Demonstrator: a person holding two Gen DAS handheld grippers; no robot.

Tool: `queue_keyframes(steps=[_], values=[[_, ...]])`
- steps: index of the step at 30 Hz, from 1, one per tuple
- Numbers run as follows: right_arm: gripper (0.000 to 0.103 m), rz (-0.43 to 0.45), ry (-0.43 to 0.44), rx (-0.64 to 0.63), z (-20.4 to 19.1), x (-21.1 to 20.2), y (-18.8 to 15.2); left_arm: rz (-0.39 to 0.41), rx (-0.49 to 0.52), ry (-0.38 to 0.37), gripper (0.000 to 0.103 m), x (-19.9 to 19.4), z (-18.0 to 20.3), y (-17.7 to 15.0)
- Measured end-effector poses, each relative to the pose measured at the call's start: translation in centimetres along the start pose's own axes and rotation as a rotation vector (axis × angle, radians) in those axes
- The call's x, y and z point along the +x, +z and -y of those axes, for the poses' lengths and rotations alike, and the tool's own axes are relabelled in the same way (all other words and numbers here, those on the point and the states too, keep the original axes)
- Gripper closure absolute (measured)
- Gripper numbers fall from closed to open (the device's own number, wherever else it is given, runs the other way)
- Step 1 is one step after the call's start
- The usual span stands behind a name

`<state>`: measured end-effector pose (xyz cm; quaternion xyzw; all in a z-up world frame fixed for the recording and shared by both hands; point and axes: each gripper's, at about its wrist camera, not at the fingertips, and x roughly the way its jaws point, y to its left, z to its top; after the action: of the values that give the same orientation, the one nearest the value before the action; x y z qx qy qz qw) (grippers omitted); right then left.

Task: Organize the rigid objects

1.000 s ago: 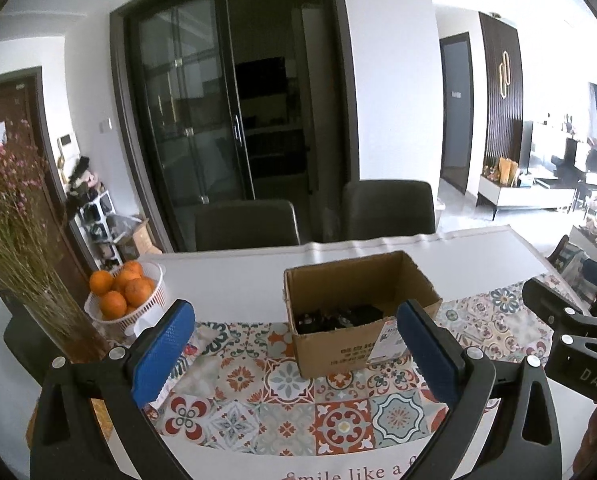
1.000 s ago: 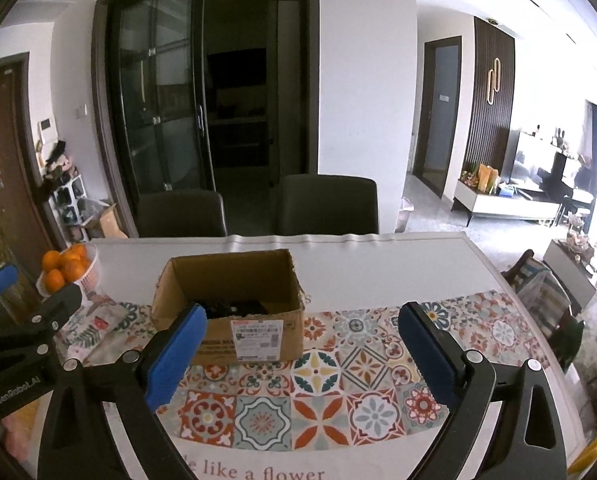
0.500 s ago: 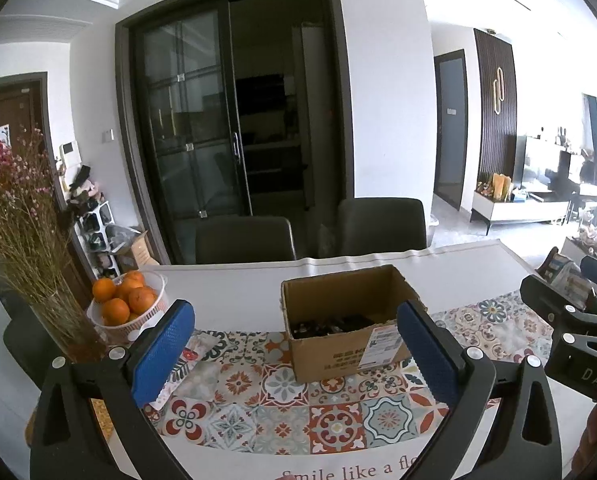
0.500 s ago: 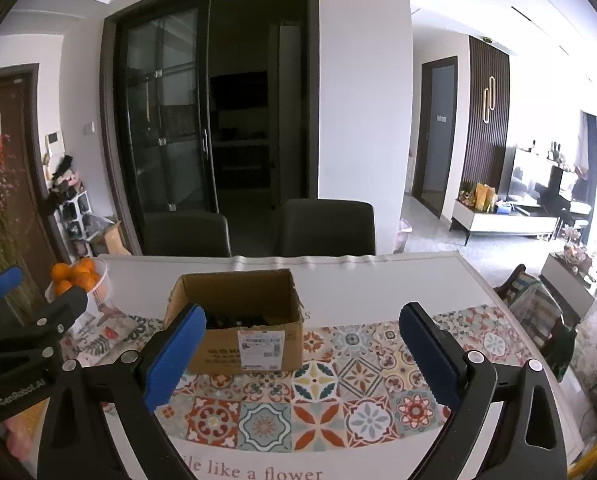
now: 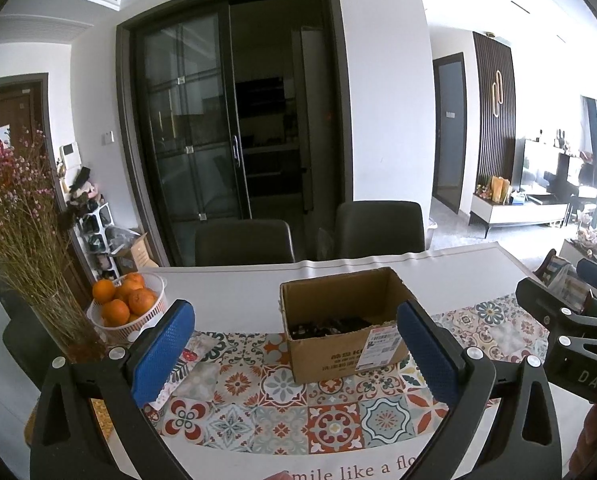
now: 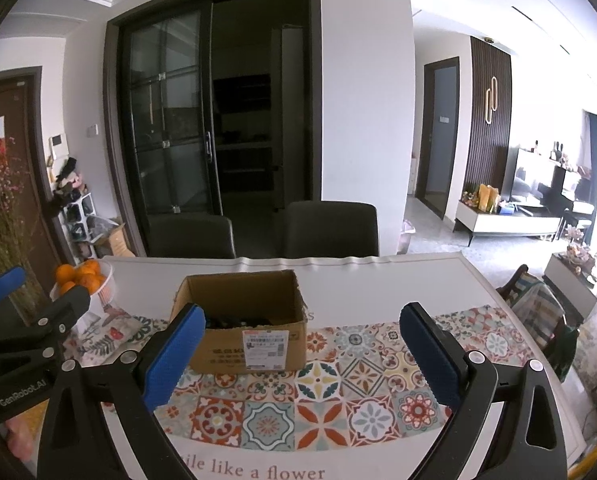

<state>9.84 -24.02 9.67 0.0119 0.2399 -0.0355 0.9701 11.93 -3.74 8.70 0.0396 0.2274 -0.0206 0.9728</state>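
Observation:
An open cardboard box stands on the patterned tablecloth; it also shows in the right wrist view. Dark objects lie inside it, too small to identify. My left gripper is open and empty, held above the table in front of the box. My right gripper is open and empty, also in front of the box. The right gripper shows at the right edge of the left wrist view; the left gripper shows at the left edge of the right wrist view.
A white basket of oranges and a vase of dried flowers stand at the table's left. Two dark chairs stand behind the far edge. A small printed packet lies left of the box.
Both grippers have tilted upward and drawn back a little, so the box and table sit lower in both views. Both stay open and empty.

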Motion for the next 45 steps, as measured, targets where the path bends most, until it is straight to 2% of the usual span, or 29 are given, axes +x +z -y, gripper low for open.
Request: queue_keyframes(steps=[45], values=[[0.004, -0.013, 0.009, 0.004, 0.18, 0.10, -0.28, -0.006, -0.004, -0.010, 0.000, 0.10, 0.07, 0.53]])
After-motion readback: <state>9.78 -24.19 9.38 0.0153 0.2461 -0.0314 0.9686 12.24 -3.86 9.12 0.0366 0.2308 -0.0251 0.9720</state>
